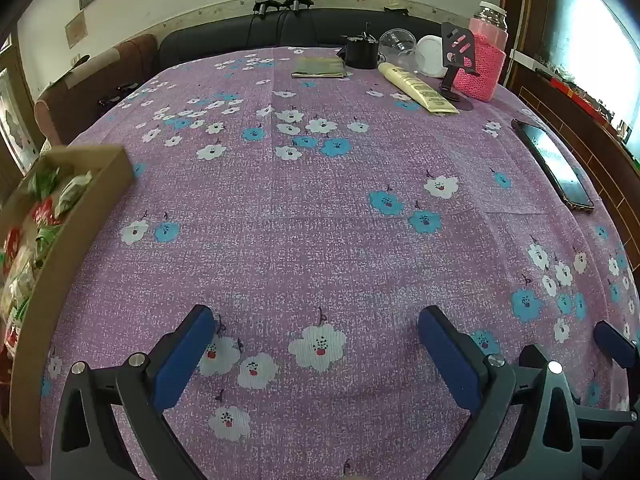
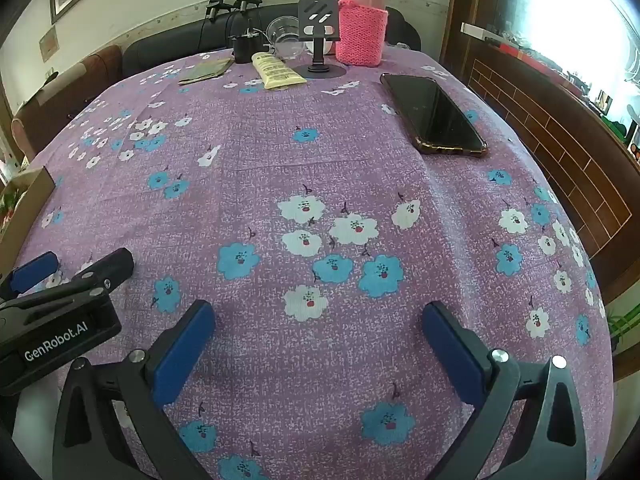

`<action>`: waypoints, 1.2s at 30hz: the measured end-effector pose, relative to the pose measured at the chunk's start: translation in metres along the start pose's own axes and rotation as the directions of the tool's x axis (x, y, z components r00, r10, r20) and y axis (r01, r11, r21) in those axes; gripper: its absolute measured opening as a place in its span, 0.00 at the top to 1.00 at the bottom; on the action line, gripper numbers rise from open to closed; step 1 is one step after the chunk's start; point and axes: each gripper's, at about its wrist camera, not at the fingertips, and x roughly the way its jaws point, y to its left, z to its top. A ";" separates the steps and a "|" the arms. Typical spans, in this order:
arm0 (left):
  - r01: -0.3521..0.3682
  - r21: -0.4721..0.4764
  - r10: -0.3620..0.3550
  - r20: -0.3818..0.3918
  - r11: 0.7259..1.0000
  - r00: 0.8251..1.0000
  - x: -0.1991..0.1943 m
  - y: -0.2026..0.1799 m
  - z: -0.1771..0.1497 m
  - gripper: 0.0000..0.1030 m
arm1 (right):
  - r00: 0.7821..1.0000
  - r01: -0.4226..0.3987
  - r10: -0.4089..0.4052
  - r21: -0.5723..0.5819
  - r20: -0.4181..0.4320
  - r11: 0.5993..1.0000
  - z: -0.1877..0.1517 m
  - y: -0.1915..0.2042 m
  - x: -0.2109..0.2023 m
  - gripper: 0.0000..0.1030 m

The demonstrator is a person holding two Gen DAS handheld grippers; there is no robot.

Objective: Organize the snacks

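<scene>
A brown cardboard box (image 1: 86,216) stands at the table's left edge, filled with several snack packets (image 1: 44,208) in green, red and white wrappers. Its corner shows in the right wrist view (image 2: 34,194). My left gripper (image 1: 316,324) is open and empty above the purple flowered tablecloth (image 1: 320,208), to the right of the box. My right gripper (image 2: 318,320) is open and empty over the cloth (image 2: 320,184). The left gripper also shows at the left of the right wrist view (image 2: 60,280), and the right gripper's finger at the right of the left wrist view (image 1: 614,342).
A black phone (image 2: 434,116) lies at the right, also in the left wrist view (image 1: 554,166). At the far edge stand a pink-sleeved flask (image 2: 362,20), a phone stand (image 2: 318,36), a yellow tube (image 2: 276,70), a flat olive pouch (image 2: 206,70), a black cup (image 2: 244,48) and a clear bowl (image 2: 286,34).
</scene>
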 end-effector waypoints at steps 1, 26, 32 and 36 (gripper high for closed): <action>0.000 0.000 0.000 0.000 1.000 1.000 0.000 0.000 0.000 0.00 | 1.000 0.001 -0.001 -0.001 0.001 1.000 0.000 0.000 0.000 0.00; 0.000 0.000 0.000 0.001 1.000 1.000 0.003 0.000 0.002 0.00 | 1.000 0.003 -0.003 -0.002 0.000 1.000 0.000 0.000 0.000 0.00; 0.000 0.000 0.000 0.001 1.000 1.000 0.003 -0.001 0.002 0.00 | 1.000 0.003 -0.003 -0.002 0.000 1.000 0.000 0.000 0.000 0.00; -0.001 0.001 0.001 0.002 1.000 1.000 0.003 -0.002 0.003 0.00 | 1.000 0.003 -0.003 -0.002 0.000 1.000 0.001 0.000 0.000 0.00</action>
